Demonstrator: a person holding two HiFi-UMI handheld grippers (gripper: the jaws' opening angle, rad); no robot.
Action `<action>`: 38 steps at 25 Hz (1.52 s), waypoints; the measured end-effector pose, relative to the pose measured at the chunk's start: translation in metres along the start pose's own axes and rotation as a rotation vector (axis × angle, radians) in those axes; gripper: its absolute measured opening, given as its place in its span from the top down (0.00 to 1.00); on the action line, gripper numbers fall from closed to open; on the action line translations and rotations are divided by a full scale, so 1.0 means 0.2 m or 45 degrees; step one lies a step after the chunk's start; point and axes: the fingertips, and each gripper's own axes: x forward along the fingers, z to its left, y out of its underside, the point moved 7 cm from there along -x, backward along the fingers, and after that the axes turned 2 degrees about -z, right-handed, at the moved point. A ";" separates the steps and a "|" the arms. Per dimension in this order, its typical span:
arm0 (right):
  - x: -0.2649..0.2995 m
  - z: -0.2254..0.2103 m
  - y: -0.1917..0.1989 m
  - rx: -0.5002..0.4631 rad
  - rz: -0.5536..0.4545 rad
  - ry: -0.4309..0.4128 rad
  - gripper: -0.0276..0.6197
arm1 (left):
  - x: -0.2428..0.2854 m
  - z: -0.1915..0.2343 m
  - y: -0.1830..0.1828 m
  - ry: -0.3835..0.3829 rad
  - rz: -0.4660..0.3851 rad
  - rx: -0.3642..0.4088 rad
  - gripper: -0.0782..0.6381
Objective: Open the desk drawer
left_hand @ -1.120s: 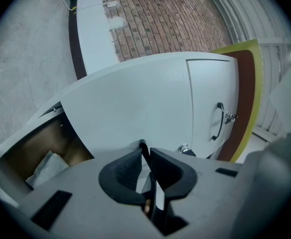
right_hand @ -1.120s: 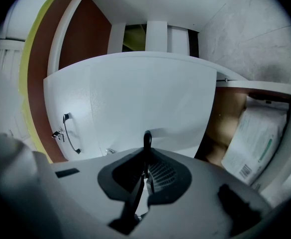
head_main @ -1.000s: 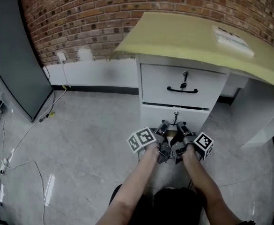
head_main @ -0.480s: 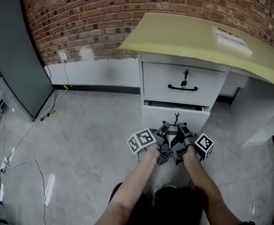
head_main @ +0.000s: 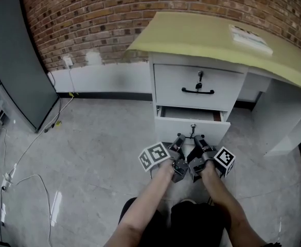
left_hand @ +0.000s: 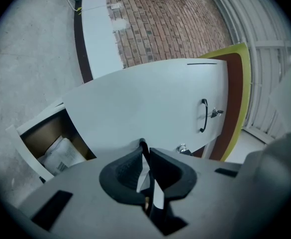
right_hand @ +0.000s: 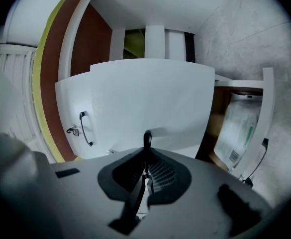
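Brick wall [head_main: 114, 14] at the back, grey floor [head_main: 88, 153], and the desk [head_main: 201, 35] standing against the wall on the right. It has two drawers. The upper drawer [head_main: 176, 86] is closed. The lower drawer [head_main: 189, 133] is the one I'm working, low down near the floor and already sticking out a bit, with a strip of brown inside showing above its front.

Both grippers sit right in front of it, side by side, so neither hand is nearer. The left gripper [head_main: 180, 138] has its jaws narrowed down on the thin black handle [left_hand: 143, 144], and the right gripper [head_main: 198, 138] is clamped on the same handle a bit further along. The bar runs across the drawer front, so the jaws cross it and the pull is straight back toward me, away from the desk. I'd say the main risk is pulling unevenly and skewing the drawer.

Compared to a second ago the gap above the drawer front is clearly wider. Back then it looked basically closed. I can see papers [left_hand: 60, 156] inside from the left gripper view.
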 end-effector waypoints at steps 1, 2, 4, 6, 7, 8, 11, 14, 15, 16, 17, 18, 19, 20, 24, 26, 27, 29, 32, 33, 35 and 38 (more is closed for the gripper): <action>-0.01 0.00 0.00 0.003 -0.002 0.005 0.91 | -0.01 0.00 0.01 0.001 0.000 0.001 0.82; -0.02 0.00 0.01 0.006 -0.005 0.010 0.91 | -0.02 -0.01 0.02 0.003 0.002 0.004 0.82; -0.05 0.00 0.01 0.010 -0.006 0.013 0.91 | -0.04 -0.01 0.03 0.006 0.005 0.012 0.82; -0.07 0.01 0.02 0.014 0.001 0.007 0.91 | -0.06 -0.02 0.04 0.005 0.010 0.018 0.82; -0.08 0.01 0.03 0.018 0.004 0.006 0.91 | -0.07 -0.02 0.05 0.006 0.014 0.021 0.82; -0.09 0.01 0.04 0.020 0.006 0.007 0.91 | -0.07 -0.02 0.05 0.009 0.019 0.025 0.82; -0.11 0.00 0.04 0.014 0.010 -0.002 0.91 | -0.10 -0.02 0.07 0.011 0.038 0.042 0.82; -0.14 0.01 0.06 0.020 0.018 0.001 0.91 | -0.12 -0.03 0.08 0.012 0.042 0.046 0.82; -0.15 0.01 0.06 0.017 0.021 -0.002 0.91 | -0.13 -0.04 0.09 0.013 0.042 0.046 0.82; -0.16 0.01 0.06 0.013 0.023 -0.005 0.91 | -0.14 -0.04 0.09 0.013 0.043 0.047 0.82; -0.17 0.01 0.07 0.009 0.026 -0.006 0.91 | -0.15 -0.04 0.10 0.013 0.045 0.049 0.82; -0.18 0.01 0.07 0.005 0.028 -0.004 0.91 | -0.16 -0.04 0.10 0.012 0.047 0.052 0.82; -0.19 0.00 0.08 0.001 0.030 -0.002 0.91 | -0.17 -0.04 0.11 0.012 0.049 0.056 0.82; -0.20 0.00 0.08 -0.001 0.031 0.000 0.91 | -0.18 -0.05 0.11 0.013 0.051 0.060 0.82; -0.24 0.01 0.11 0.005 0.033 -0.004 0.91 | -0.22 -0.05 0.13 0.032 0.066 0.075 0.82; -0.25 0.01 0.11 0.003 0.036 -0.005 0.91 | -0.24 -0.06 0.15 0.033 0.074 0.088 0.82; -0.26 0.01 0.11 0.001 0.038 -0.005 0.91 | -0.24 -0.06 0.15 0.031 0.079 0.094 0.82; -0.28 0.02 0.11 -0.002 0.045 -0.003 0.91 | -0.26 -0.07 0.17 0.027 0.084 0.100 0.82; -0.32 0.03 0.13 0.004 0.056 -0.001 0.91 | -0.29 -0.08 0.19 0.026 0.093 0.100 0.82; -0.33 0.03 0.13 0.006 0.059 -0.003 0.91 | -0.30 -0.08 0.20 0.025 0.099 0.104 0.82; -0.35 0.02 0.14 0.004 0.062 -0.003 0.91 | -0.31 -0.08 0.21 0.021 0.110 0.112 0.82; -0.37 0.00 0.15 -0.008 0.064 0.004 0.91 | -0.33 -0.06 0.22 0.020 0.122 0.122 0.82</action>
